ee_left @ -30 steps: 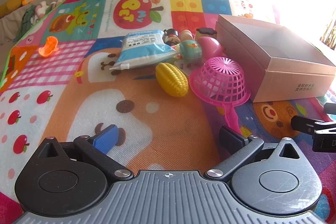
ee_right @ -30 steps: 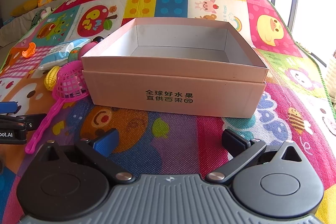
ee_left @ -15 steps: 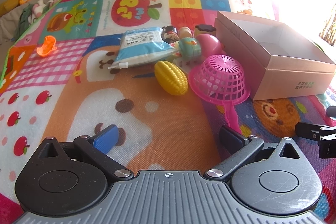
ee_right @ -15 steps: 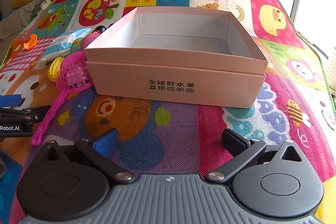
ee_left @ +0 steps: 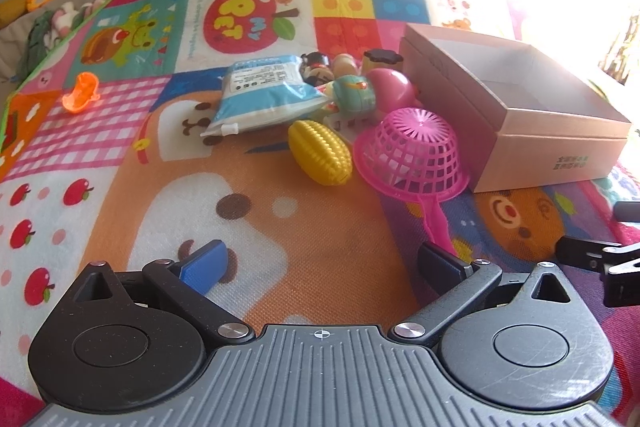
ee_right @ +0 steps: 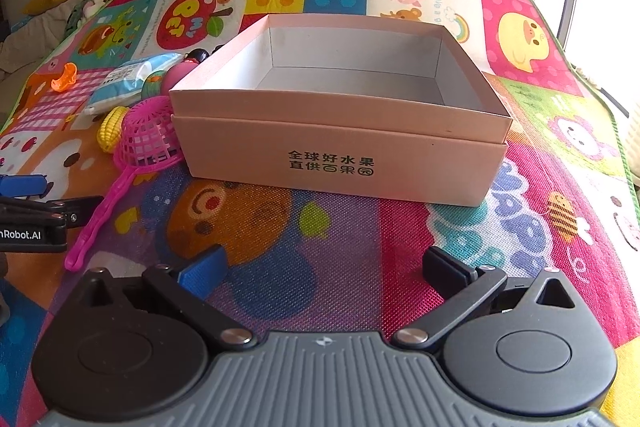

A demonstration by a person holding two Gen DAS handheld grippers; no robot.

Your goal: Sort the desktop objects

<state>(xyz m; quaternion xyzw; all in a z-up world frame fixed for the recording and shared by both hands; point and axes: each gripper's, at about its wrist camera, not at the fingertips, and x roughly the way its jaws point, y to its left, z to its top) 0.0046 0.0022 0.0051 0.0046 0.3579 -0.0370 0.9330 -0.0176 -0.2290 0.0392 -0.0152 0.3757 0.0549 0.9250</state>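
From the left wrist camera, the left gripper [ee_left: 320,263] sits low over a bright patchwork play mat [ee_left: 120,155], its two fingers spread wide with nothing between them. Ahead lies a cluster of toys: a yellow plastic corn cob [ee_left: 320,151] just beside an upturned pink mesh strainer [ee_left: 412,155], whose handle points back toward the gripper. Behind them lie a blue and white pouch [ee_left: 264,93], a green toy figure [ee_left: 354,95] and a pink ball [ee_left: 390,89], packed close together. A pale pink cardboard box [ee_left: 552,151] stands open to the right, close to the strainer. A small orange toy [ee_left: 81,93] lies well apart at far left. From the right wrist camera, the right gripper [ee_right: 324,267] is likewise spread wide and holds nothing, facing the box [ee_right: 340,163], whose inside shows only bare walls and floor. The strainer [ee_right: 150,139] and corn cob [ee_right: 112,129] lie to the box's left, and the left gripper [ee_right: 36,211] shows at the left edge.
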